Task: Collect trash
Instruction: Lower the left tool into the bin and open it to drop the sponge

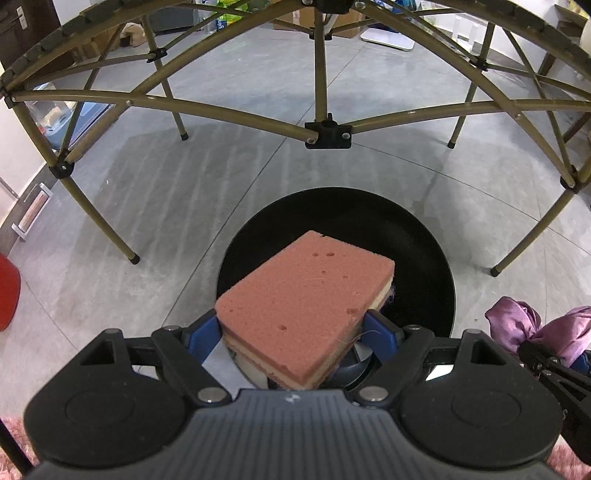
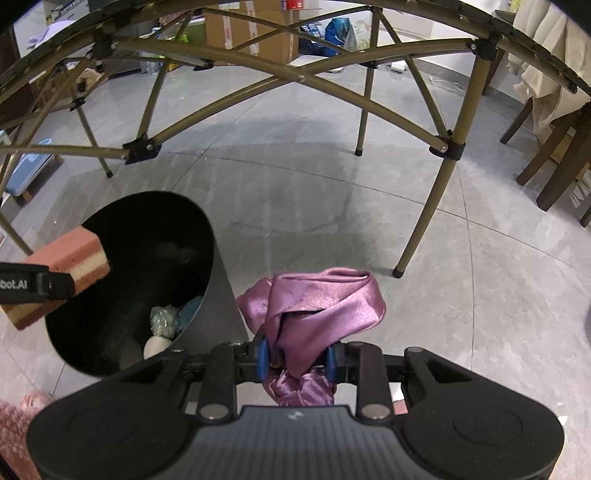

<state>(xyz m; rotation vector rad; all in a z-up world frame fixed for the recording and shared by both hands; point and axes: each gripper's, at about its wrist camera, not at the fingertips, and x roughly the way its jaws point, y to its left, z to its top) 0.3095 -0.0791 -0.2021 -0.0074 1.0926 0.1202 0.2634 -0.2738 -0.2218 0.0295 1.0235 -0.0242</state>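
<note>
My left gripper (image 1: 295,332) is shut on a pink layered sponge (image 1: 306,302) and holds it directly above the open black trash bin (image 1: 424,258). The sponge (image 2: 62,273) and bin (image 2: 122,221) also show at the left of the right wrist view. Inside the bin lie a pale crumpled wad (image 2: 162,319), a white ball (image 2: 155,347) and something blue. My right gripper (image 2: 297,360) is shut on a crumpled purple satin cloth (image 2: 317,299), held to the right of the bin. The cloth (image 1: 517,325) shows at the right edge of the left wrist view.
A folding table's olive metal frame (image 1: 325,129) stands over the grey tiled floor beyond the bin, its legs (image 2: 424,221) nearby. Wooden chairs (image 2: 554,162) stand at the right. Cardboard boxes (image 2: 255,29) and bags sit at the back. A pink rug (image 2: 18,417) lies under me.
</note>
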